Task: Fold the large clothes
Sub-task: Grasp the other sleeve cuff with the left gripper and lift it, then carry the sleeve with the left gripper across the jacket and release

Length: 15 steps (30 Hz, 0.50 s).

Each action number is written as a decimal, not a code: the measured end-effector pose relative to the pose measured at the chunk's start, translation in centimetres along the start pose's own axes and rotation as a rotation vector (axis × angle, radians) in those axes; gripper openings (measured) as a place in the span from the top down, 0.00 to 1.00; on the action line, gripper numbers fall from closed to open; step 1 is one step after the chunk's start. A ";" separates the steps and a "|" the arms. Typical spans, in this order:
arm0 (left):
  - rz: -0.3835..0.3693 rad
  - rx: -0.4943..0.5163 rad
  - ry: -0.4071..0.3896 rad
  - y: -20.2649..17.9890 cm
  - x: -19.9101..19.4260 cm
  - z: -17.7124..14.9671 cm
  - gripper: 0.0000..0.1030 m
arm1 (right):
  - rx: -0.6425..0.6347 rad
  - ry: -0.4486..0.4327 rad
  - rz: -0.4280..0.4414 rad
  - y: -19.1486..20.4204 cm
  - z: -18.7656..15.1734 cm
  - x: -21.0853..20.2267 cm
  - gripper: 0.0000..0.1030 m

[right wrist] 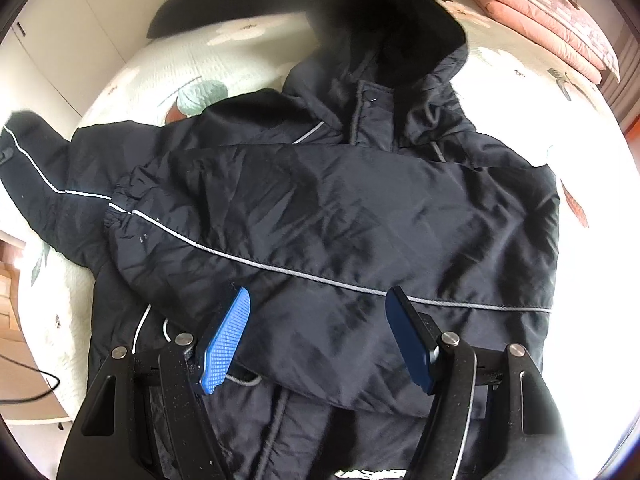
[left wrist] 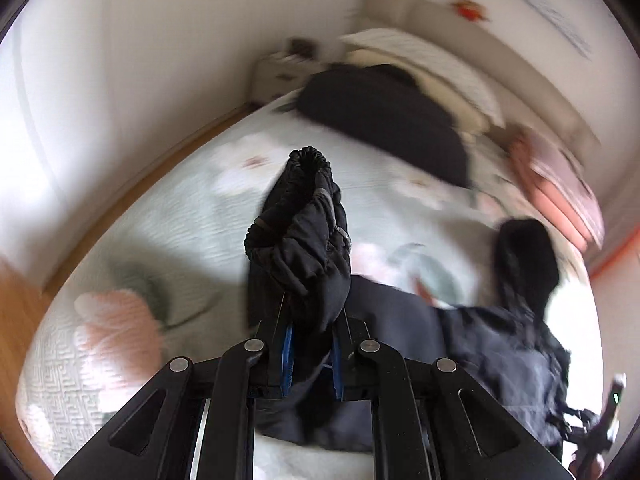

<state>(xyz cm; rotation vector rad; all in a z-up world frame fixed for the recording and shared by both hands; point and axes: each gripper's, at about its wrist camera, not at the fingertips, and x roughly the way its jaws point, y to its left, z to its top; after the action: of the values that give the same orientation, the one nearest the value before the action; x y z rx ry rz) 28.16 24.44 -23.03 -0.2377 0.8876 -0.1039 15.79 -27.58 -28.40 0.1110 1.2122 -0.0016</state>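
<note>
A dark navy hooded jacket (right wrist: pixel 360 216) with thin grey piping lies front up on the bed. One sleeve (right wrist: pixel 280 200) is folded across its chest. My right gripper (right wrist: pixel 318 300) hovers open just above the jacket's lower front, its blue pads (right wrist: pixel 228 340) wide apart and holding nothing. The other sleeve (right wrist: pixel 36 176) stretches out to the left. In the left wrist view my left gripper (left wrist: pixel 310 320) is shut on that sleeve (left wrist: pixel 304 248) near the gathered cuff and holds it above the quilt. The jacket body (left wrist: pixel 500 344) and hood (left wrist: pixel 524 264) lie to the right.
The bed has a pale floral quilt (left wrist: pixel 160 240). A second dark garment (left wrist: pixel 380 120) lies near the pillows, and folded pink bedding (right wrist: pixel 552 16) sits at the far right corner. A wooden floor strip (left wrist: pixel 120 184) and white wall run along the bed's left side.
</note>
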 end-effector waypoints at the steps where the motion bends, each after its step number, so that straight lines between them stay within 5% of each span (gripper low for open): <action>1: -0.017 0.033 -0.012 -2.2 -0.9 -0.3 0.86 | 0.005 -0.006 0.005 -0.6 -0.2 -0.5 0.29; 8: -0.209 0.199 -0.082 -16.7 -6.0 -2.3 0.86 | 0.020 -0.043 -0.005 -6.1 -2.4 -5.0 0.29; 15: -0.447 0.343 -0.036 -32.1 -6.0 -7.1 0.86 | 0.095 -0.051 -0.004 -12.5 -5.3 -7.5 0.29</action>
<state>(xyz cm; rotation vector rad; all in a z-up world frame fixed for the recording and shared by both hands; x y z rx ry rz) 19.16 -6.65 -14.84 -0.1126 0.7545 -0.6600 7.38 -40.02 -24.26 0.1903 1.1614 -0.0654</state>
